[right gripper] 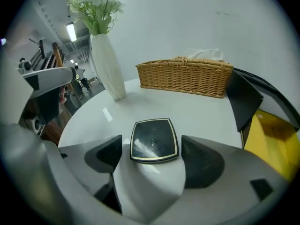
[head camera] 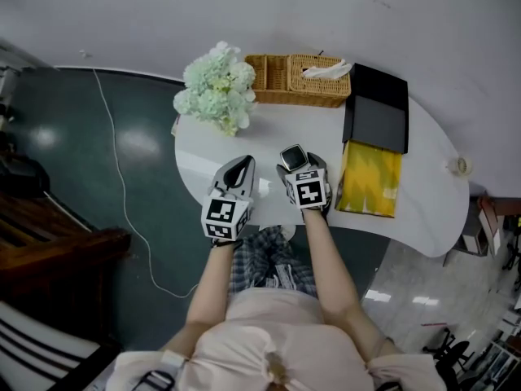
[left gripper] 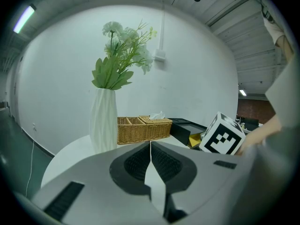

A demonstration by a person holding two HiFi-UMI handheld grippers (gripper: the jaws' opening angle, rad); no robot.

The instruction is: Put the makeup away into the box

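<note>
Our right gripper (right gripper: 153, 156) has its jaws wide around the compact (right gripper: 154, 139) on the table (right gripper: 187, 107); our left gripper (left gripper: 150, 146) has them closed, empty.

On the counter (head camera: 427, 210), the vase of flowers (head camera: 216, 88) stands back left, the wicker basket (head camera: 297, 81) to its right, and the open box (head camera: 370, 177) right of that. The compact (head camera: 293, 157) lies left of the box, between the right gripper's (head camera: 298, 169) parted jaws.
</note>
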